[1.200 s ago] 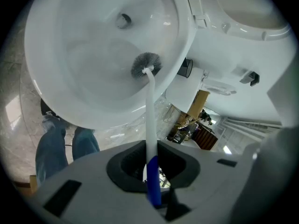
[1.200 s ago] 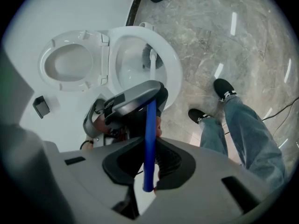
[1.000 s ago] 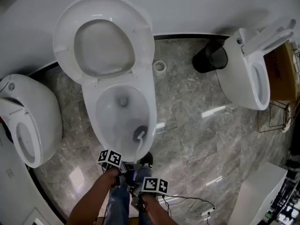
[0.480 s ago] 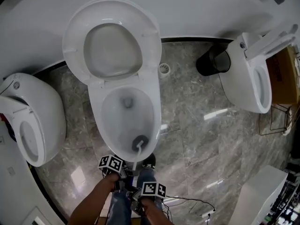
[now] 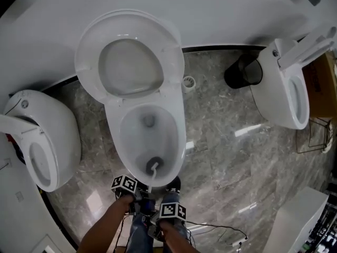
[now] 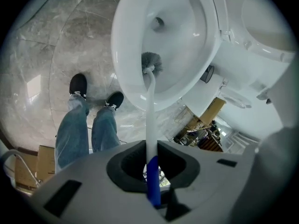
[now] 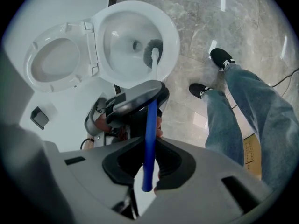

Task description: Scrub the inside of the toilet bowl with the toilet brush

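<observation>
A white toilet bowl (image 5: 179, 141) stands open with its seat and lid (image 5: 129, 62) raised. The toilet brush has a grey bristle head (image 5: 154, 166) resting on the near inner wall of the bowl, and a white shaft with a blue grip end (image 7: 149, 139). My left gripper (image 5: 138, 198) is shut on the shaft where white meets blue (image 6: 152, 171). Just behind it, my right gripper (image 5: 156, 219) is shut on the blue end. The brush head (image 6: 152, 62) and the bowl's drain (image 6: 159, 22) show in the left gripper view.
Two more white toilets stand at the left (image 5: 47, 141) and right (image 5: 281, 96). A black bin (image 5: 242, 71) and a small white cup-like holder (image 5: 188, 83) sit on the marble floor by the wall. The person's legs and black shoes (image 7: 219, 57) are close to the bowl's front.
The brush head has slid along the near wall of the bowl, staying low at the front. Both grippers keep their hold; the head view has shifted, so the toilet sits lower in it.
</observation>
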{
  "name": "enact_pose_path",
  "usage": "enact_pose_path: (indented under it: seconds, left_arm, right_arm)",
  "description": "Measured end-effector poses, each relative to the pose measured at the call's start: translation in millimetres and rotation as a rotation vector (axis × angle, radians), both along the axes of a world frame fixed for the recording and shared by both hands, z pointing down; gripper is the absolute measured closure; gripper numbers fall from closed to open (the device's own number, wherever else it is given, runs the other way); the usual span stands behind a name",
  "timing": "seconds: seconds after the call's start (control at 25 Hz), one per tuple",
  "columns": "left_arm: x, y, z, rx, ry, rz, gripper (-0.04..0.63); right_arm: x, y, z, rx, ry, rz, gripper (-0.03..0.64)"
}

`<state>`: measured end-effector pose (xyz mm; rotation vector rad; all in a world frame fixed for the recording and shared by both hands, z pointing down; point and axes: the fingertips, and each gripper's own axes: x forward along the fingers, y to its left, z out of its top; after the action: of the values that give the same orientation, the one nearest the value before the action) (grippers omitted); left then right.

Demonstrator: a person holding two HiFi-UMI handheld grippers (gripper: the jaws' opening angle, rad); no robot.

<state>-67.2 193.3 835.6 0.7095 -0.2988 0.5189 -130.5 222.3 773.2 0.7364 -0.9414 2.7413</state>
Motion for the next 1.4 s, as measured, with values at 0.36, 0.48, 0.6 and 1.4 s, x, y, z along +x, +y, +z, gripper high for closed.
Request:
enact_pose_path:
  seconds: [0.36, 0.48, 0.6, 1.4]
  left_arm:
    - [-22, -28, 12, -0.013, -0.080, 0.001, 0.540]
    - [-28, -40, 19, -0.013, -0.109, 0.002, 0.540]
    - [-35, -53, 25, -0.016, -0.134, -0.010, 0.540]
    - [-53, -136, 65, 0.057, -0.199, -0.048, 0.541]
  right_arm:
    - [-17, -29, 7, -0.019, -0.093, -0.007, 0.558]
    - [-22, -40, 12, -0.023, -0.129, -0.011, 0.557]
    - [-27, -52, 17, -0.022, -0.165, -0.009, 0.558]
    - [-38, -128, 57, 0.064, -0.247, -0.023, 0.558]
